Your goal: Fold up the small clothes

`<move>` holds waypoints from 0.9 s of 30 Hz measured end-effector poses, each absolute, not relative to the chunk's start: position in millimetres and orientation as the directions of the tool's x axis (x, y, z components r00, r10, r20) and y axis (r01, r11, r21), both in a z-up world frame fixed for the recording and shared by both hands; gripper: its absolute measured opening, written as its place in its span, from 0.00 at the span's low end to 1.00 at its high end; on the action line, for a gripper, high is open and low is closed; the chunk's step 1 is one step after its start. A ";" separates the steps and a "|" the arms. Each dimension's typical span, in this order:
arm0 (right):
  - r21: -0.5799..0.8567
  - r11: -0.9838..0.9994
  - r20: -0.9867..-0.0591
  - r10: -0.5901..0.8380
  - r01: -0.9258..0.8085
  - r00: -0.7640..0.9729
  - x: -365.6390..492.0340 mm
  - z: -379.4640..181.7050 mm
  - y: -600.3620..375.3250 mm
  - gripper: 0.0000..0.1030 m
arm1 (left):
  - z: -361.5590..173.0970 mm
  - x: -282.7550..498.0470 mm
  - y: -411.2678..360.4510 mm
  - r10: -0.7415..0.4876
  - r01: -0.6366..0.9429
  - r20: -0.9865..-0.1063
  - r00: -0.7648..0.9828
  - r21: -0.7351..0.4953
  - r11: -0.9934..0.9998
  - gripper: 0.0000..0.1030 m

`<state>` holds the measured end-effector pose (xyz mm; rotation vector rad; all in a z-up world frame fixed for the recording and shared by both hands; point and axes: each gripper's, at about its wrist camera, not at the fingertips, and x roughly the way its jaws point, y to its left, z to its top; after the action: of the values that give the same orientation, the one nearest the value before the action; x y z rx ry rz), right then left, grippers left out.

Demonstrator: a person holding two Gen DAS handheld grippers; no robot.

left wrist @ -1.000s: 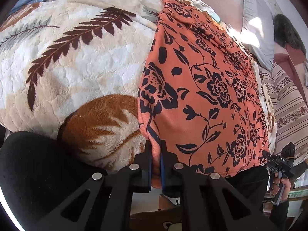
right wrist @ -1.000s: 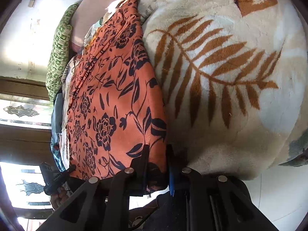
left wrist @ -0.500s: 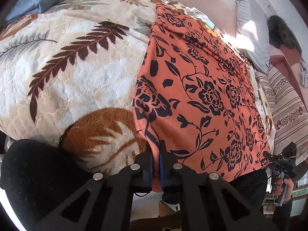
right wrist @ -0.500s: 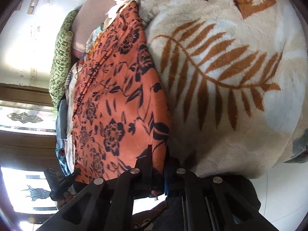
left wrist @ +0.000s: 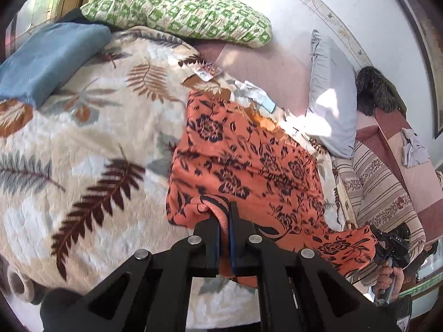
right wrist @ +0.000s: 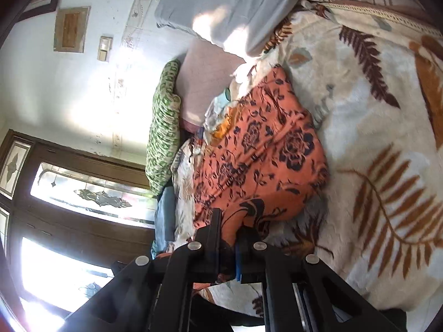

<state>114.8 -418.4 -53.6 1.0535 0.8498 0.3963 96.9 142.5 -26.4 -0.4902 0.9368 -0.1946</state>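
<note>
Bed: leaf-print blanket [left wrist: 91, 149] covers most of the top. Green checked pillow [left wrist: 180, 13] lies along the far edge by the wall; blue cushion [left wrist: 47, 58] sits at the far left corner. Grey pillow [left wrist: 332, 94] leans at the far right, with a striped cover [left wrist: 384, 191] along the right edge. A dark furry item [left wrist: 373, 91] rests on the ledge beyond the grey pillow. Small pale clothes [left wrist: 254, 94] are bunched just past the far end of the orange cloth [left wrist: 249, 160].

No container seen.

Orange cloth: black flower print, soft knit. It lies on the blanket right of the middle, running from the near edge toward the far edge. Its near end is lifted off the blanket and sags between two held corners; the far part is rumpled.

Left gripper [left wrist: 224, 221]: clenched on the near left corner of the cloth, fabric pinched between the jaws. Right gripper [right wrist: 228, 232]: clenched on the near right corner. In the left wrist view a hand [left wrist: 390, 279] holds the right gripper at the near right.
</note>
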 end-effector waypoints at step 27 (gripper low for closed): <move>0.870 0.450 -0.456 0.578 0.202 0.677 392.8 -108.9 -449.6 0.76 | -69.8 390.7 174.9 -0.104 -0.302 -0.762 0.639 -0.373 0.878 0.82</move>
<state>392.8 -449.6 -108.9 1.1098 0.8330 0.2689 390.7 174.9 -69.8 -0.5032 0.8796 0.1182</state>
